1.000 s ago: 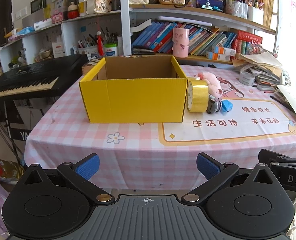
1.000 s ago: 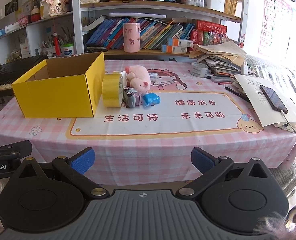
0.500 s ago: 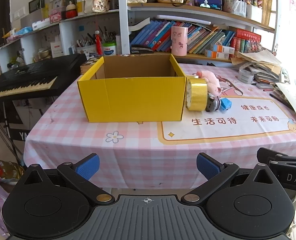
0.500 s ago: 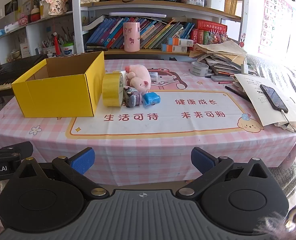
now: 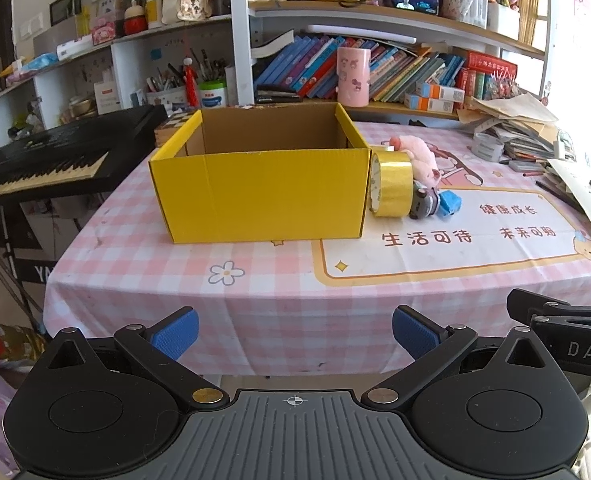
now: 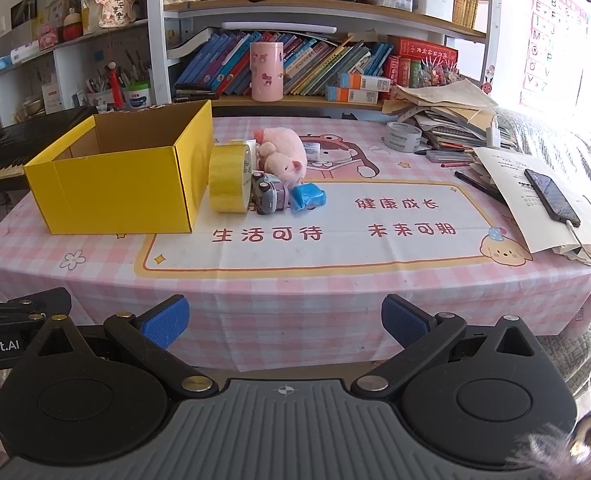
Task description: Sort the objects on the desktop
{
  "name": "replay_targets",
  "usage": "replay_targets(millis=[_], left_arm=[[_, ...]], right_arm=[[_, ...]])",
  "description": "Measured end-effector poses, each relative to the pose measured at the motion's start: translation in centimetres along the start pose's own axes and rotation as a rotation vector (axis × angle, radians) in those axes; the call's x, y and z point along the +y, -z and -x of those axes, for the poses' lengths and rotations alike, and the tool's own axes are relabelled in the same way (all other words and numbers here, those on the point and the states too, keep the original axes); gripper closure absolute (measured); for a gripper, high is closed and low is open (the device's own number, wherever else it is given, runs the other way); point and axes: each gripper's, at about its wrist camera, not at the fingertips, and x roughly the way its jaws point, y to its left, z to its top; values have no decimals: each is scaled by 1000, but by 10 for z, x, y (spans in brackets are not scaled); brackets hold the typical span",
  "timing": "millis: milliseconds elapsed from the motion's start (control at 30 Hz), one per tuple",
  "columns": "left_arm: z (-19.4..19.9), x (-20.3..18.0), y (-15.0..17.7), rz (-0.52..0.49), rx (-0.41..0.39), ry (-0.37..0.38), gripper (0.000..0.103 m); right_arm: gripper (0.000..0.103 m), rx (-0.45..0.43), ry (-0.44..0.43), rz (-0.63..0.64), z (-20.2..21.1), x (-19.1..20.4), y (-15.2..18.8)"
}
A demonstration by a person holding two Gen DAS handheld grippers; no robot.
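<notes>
I see the gold tape roll (image 6: pixel 229 179) left of centre in my right view, beside the yellow box (image 6: pixel 115 188); right gripper (image 6: pixel 282 320) nearer, both grippers wide and empty, left gripper (image 5: pixel 293 330) included.

Box (image 6: pixel 119 184) left on table (image 6: pixel 335 280); tape roll (image 6: pixel 229 178) just right; plush pig (image 6: pixel 283 156) behind toy cars (image 6: pixel 287 198).

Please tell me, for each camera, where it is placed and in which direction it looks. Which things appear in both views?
Left wrist: on the left gripper, off the table's near edge, facing the yellow box; open fingers show.
Right wrist: on the right gripper, further right, facing the printed mat; open fingers show.
Shared: box, gold tape roll, pink plush pig, bookshelf.
</notes>
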Motion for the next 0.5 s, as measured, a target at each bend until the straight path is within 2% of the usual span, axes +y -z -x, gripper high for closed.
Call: replay_targets(millis=[200,500], left_arm=[[-2,1,-1,-5,-3,2,0],[-5,-2,-4,-17,-4,21,0]], right_arm=[[0,-16,-12,29,2,11,-5],[0,-27,6,21,7,5,-4]])
